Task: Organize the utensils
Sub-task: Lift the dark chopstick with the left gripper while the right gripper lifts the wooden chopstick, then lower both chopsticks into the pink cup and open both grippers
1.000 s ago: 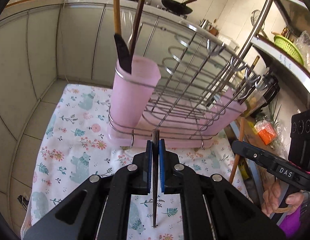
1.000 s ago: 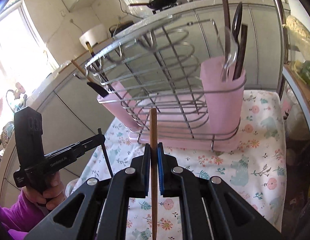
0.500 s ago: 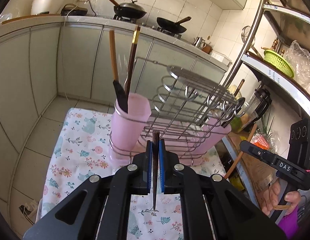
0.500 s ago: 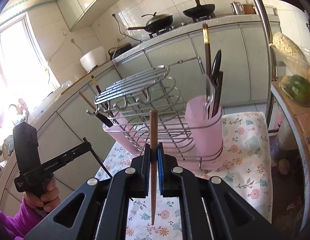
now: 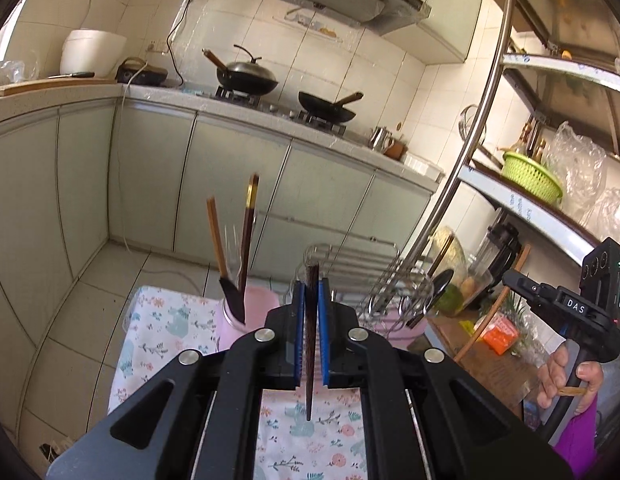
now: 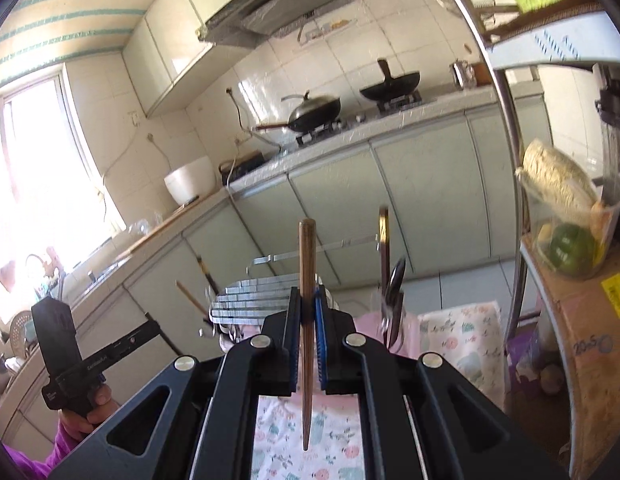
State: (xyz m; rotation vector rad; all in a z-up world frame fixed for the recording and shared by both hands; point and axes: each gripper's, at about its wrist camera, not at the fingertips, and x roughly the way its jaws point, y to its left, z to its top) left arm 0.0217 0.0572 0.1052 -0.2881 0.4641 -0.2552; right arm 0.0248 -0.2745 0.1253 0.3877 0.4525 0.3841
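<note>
**Chopsticks held above the holder cup: alignment check**

Tiled kitchen background, with grey-green cabinets and two black woks on the hob; floral-print cloth point(image 5: 162, 320) on the work surface below both tongs.

Left gripper point(image 5: 309, 312): pads pressed together on a dark brown wooden chopstick point(image 5: 310, 360), long axis vertical, thin tip down. Right gripper point(image 6: 308, 316): pads pinching a lighter reddish-brown wooden chopstick point(image 6: 306, 280), also upright, tip down, blunt end well above the pads.

Target, as judged: pale pink plastic utensil cup point(image 5: 254, 308) at the end of the wire dish rack point(image 5: 361, 264). From the left tongs: ahead, lower, slightly to the left, near. From the right tongs: ahead, lower, to the right point(image 6: 393, 324). Left hand judged nearer. Both sticks already parallel to the cup's axis; descent over the opening required.

Hidden: cup base and rim largely behind the gripper bodies. Utensils already standing in the cup partly blurred in the right view. Free space inside the cup not discernible.
</note>
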